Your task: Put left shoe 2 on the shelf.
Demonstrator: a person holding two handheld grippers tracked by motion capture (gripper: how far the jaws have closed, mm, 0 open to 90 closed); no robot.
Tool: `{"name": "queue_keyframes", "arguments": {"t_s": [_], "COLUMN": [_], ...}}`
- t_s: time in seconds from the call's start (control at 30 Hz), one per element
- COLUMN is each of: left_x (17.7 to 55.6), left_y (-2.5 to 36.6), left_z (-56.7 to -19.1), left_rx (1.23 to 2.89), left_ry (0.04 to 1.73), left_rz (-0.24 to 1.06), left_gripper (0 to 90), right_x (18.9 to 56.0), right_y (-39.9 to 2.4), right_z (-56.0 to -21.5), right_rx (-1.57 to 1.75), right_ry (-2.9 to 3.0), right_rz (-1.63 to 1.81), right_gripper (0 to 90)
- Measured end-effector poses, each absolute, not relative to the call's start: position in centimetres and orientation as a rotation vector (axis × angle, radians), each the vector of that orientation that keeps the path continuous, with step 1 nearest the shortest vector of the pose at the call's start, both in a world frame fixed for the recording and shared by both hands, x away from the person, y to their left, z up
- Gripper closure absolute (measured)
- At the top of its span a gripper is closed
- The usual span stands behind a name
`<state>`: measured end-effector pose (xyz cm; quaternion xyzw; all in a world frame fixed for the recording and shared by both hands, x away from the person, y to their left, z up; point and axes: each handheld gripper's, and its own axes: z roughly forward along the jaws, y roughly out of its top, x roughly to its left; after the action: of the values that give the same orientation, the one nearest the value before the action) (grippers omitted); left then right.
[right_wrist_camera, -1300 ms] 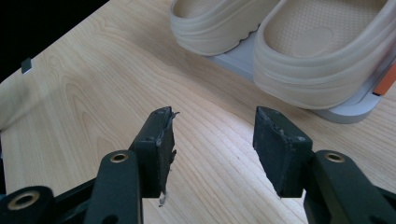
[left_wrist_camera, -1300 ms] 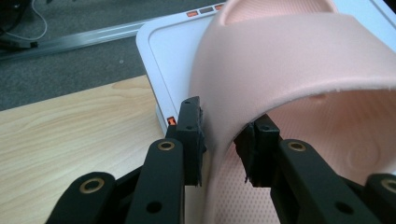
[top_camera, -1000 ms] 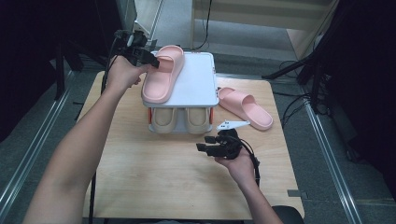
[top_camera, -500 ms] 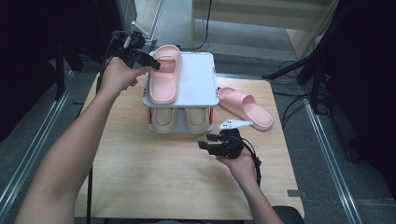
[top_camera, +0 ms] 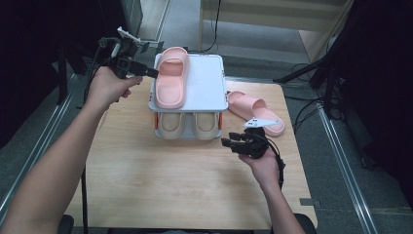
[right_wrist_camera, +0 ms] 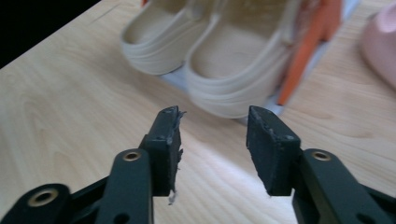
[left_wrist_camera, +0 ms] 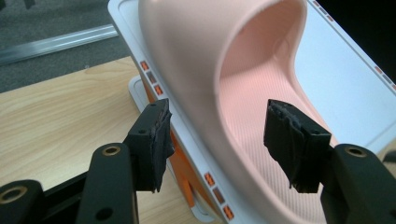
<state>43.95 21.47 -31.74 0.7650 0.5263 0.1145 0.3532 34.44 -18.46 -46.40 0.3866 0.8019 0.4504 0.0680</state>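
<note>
A pink slipper (top_camera: 171,80) (left_wrist_camera: 210,60) lies on the left side of the top of a white two-level shoe rack (top_camera: 209,83). My left gripper (top_camera: 151,73) (left_wrist_camera: 217,135) is at the slipper's left edge. Its jaws have just been opening, and the slipper's side wall sits between them with neither pad touching it. A second pink slipper (top_camera: 253,108) (right_wrist_camera: 380,42) lies on the table right of the rack. My right gripper (top_camera: 229,142) (right_wrist_camera: 212,140) hovers in front of the rack. Its jaws have just been closing, with nothing between them.
A beige pair of slippers (top_camera: 187,124) (right_wrist_camera: 224,60) fills the rack's lower level, between orange posts (right_wrist_camera: 303,51). The right half of the rack's top is bare. The wooden table (top_camera: 170,185) has free room in front. Cables and stands lie beyond its right edge.
The pink slipper, held tilted over the rack's left edge, now rests flat on top. My left gripper has opened and drawn back slightly. My right gripper has shifted a little and narrowed.
</note>
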Motion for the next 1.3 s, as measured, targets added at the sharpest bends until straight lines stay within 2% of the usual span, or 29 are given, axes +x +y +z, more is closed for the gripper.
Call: {"name": "queue_keyframes", "arguments": {"t_s": [0.57, 0.67, 0.93, 1.3], "left_x": [39.4, 38.6, 36.1, 33.9], "left_y": [24.2, 24.3, 24.4, 23.6], "left_z": [-35.1, -35.8, -37.3, -41.2], "left_rx": [1.957, 1.961, 1.964, 1.997], "left_ry": [1.324, 1.314, 1.300, 1.253], "left_rz": [0.286, 0.259, 0.286, 0.308], "left_gripper": [37.9, 37.6, 37.4, 37.2], "right_x": [38.0, 38.5, 40.6, 43.9], "right_y": [-20.5, -20.9, -23.1, -25.5], "right_z": [-46.8, -46.8, -46.2, -47.3], "right_rx": [1.230, 1.233, 1.300, 1.399], "right_ry": [2.397, 2.397, 2.325, 2.251], "right_rz": [1.299, 1.275, 1.293, 1.240], "right_gripper": [72.4, 76.8, 89.2, 90.0]}}
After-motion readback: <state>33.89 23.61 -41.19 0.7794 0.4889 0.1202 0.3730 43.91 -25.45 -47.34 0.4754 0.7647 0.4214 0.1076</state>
